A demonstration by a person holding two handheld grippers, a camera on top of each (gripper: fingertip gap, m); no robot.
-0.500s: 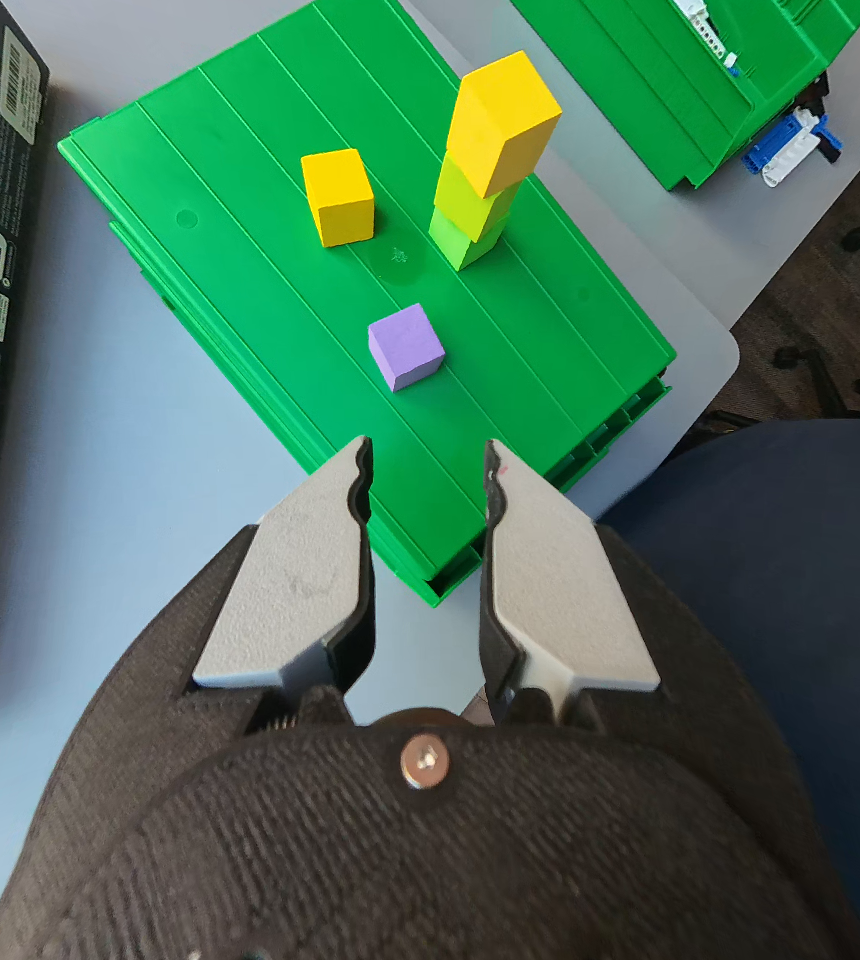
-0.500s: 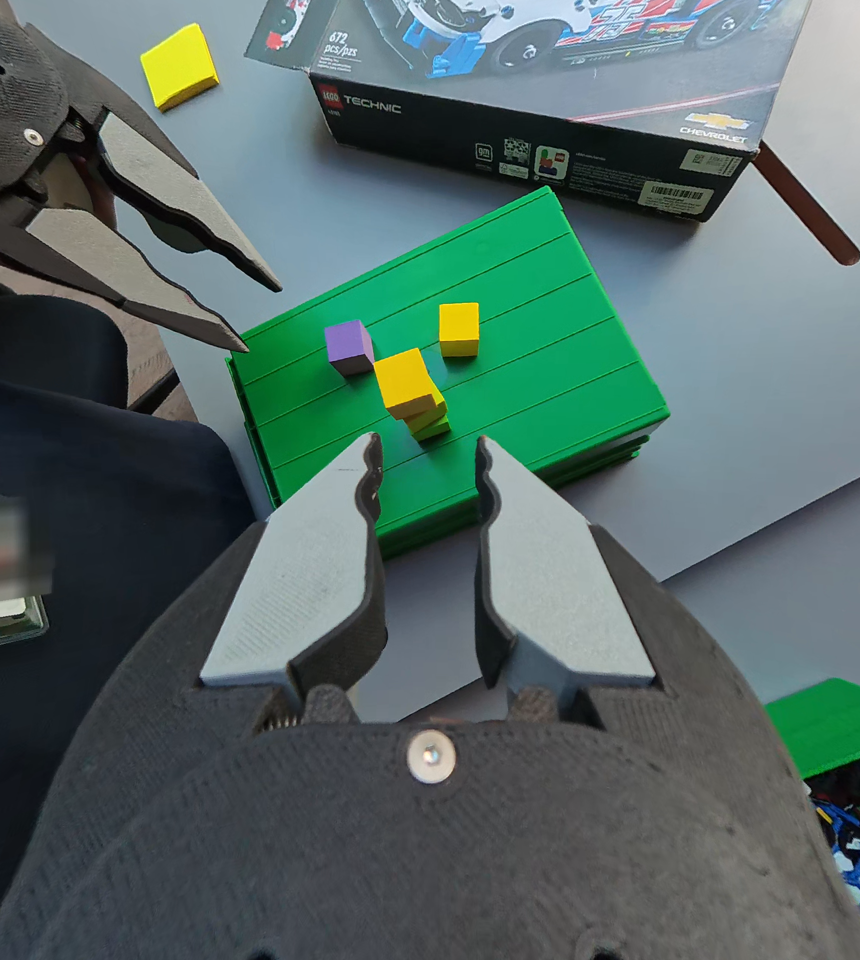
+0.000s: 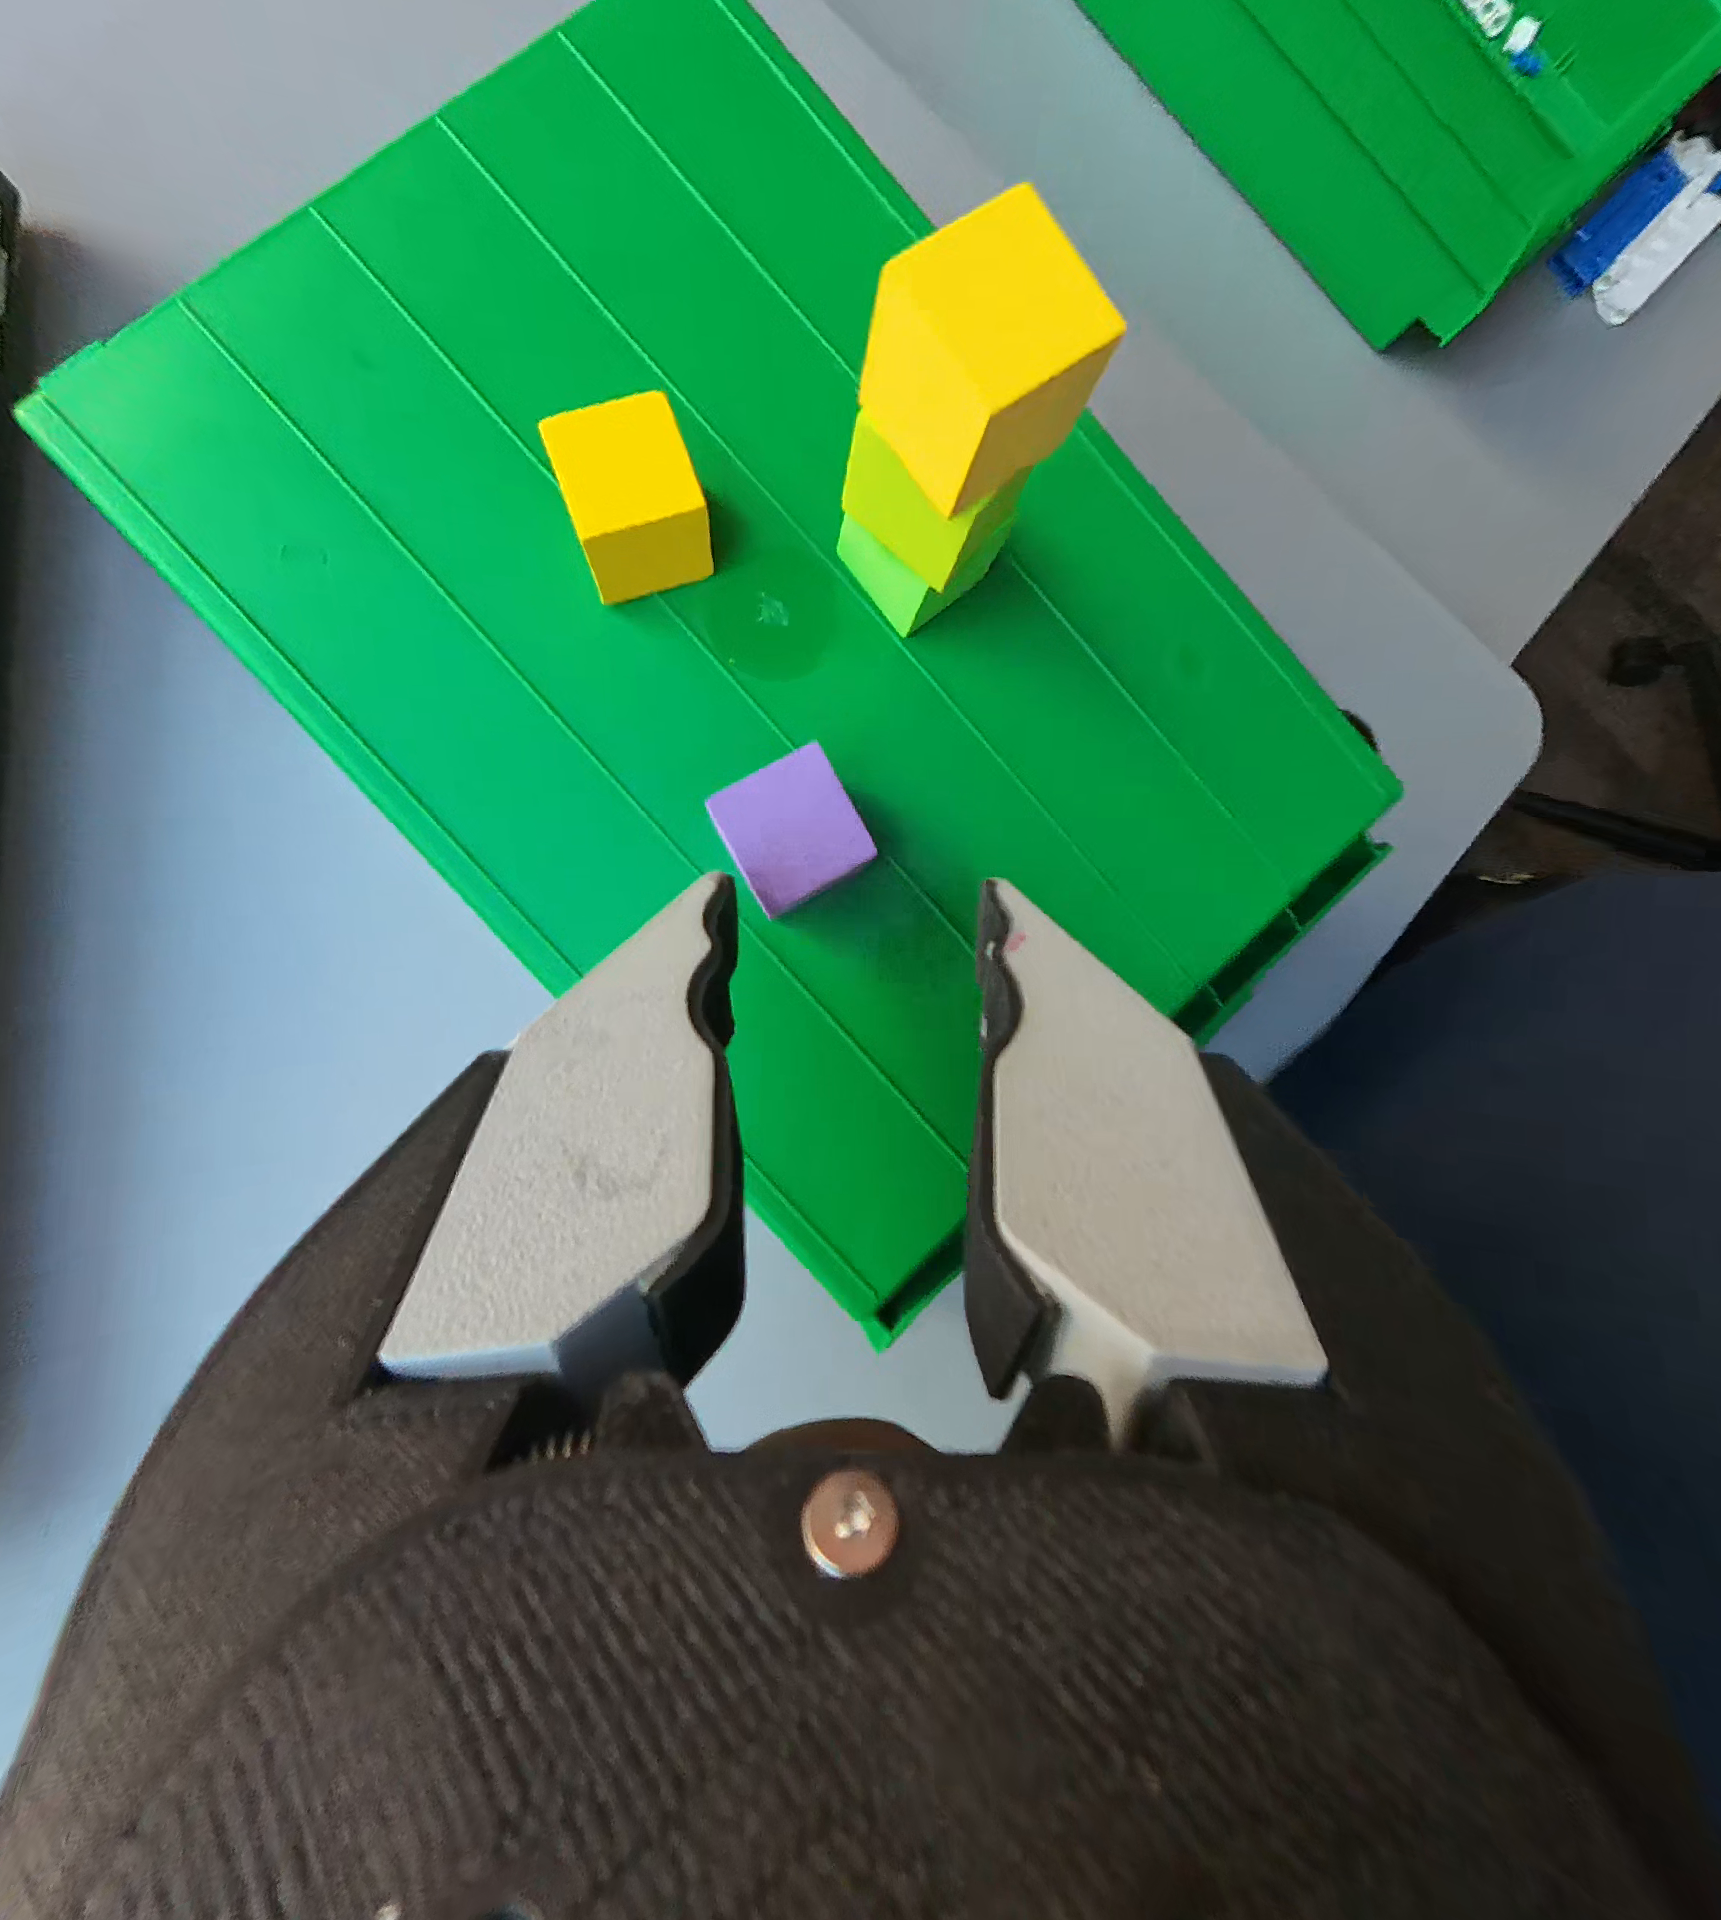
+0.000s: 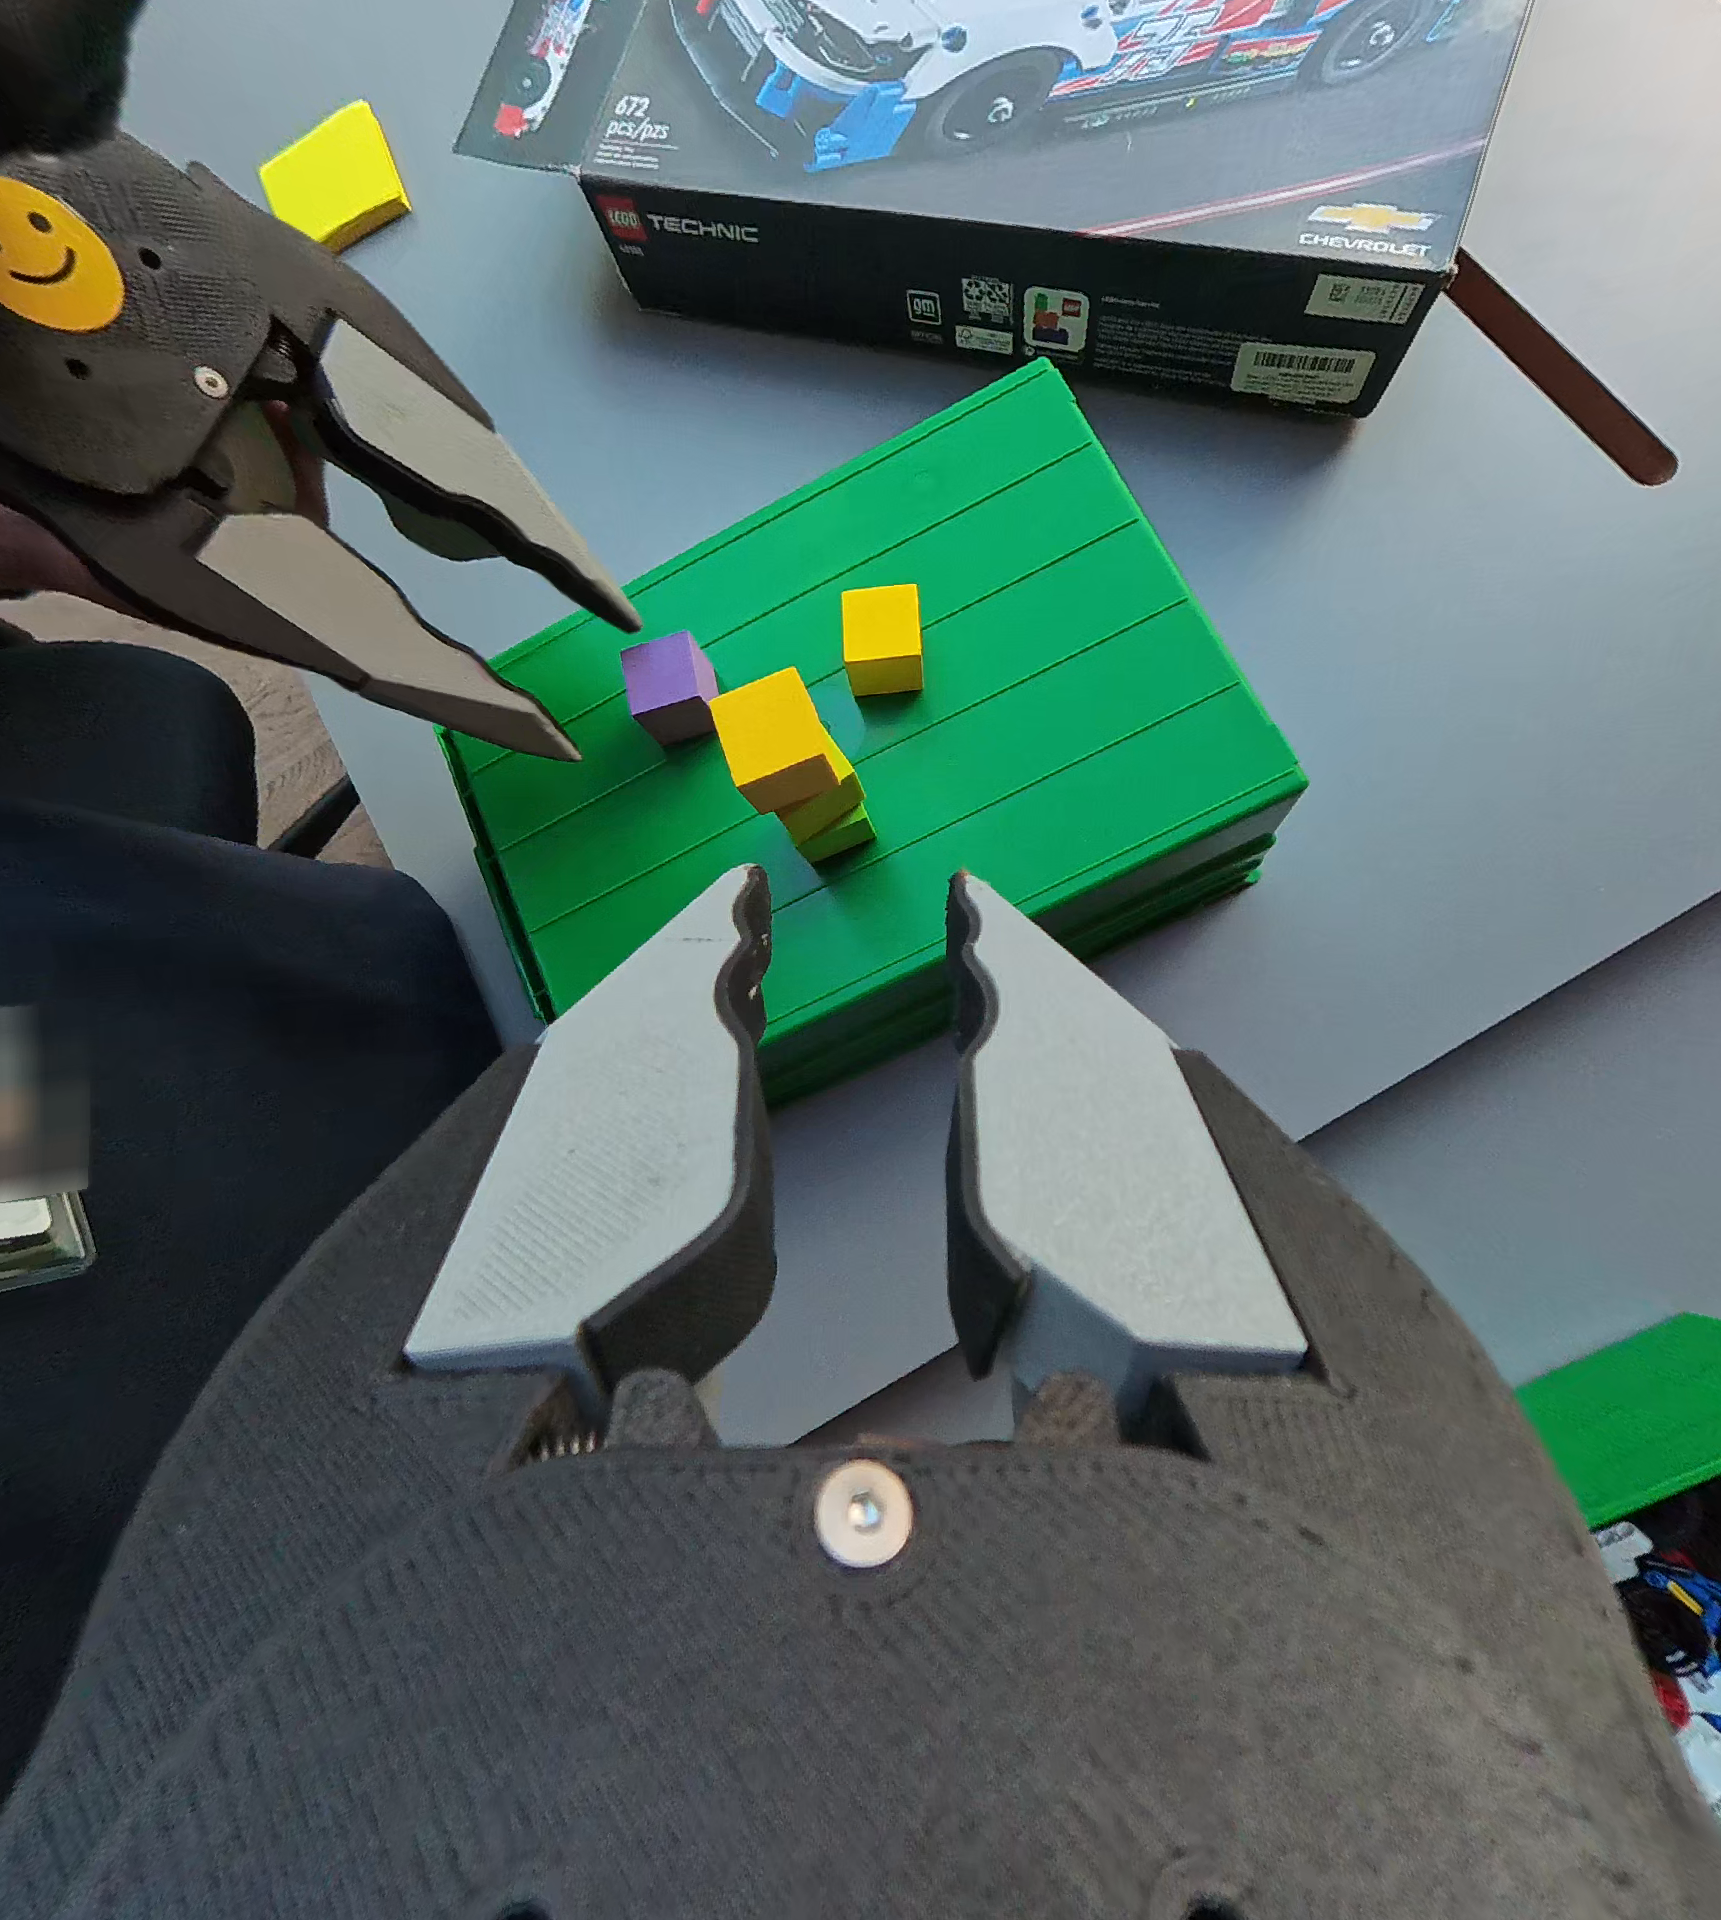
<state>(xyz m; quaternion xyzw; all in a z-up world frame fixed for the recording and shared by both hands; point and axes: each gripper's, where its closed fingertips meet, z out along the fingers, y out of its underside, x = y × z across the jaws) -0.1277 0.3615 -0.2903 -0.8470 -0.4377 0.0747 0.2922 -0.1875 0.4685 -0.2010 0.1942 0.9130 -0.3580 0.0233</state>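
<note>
The left gripper is spread, holding nothing, tips just short of the purple cube at frame centre. The right gripper is also spread and bare, near the three-cube stack on the green lid.

My left gripper had a rounded black body with a ribbed, woven-looking surface, one silver screw at its centre, and two pale grey wedge fingers with wavy black inner edges. A yellow smiley-face sticker sat on its side. My right gripper looked alike, with its own silver screw. I wore dark navy clothing.
</note>
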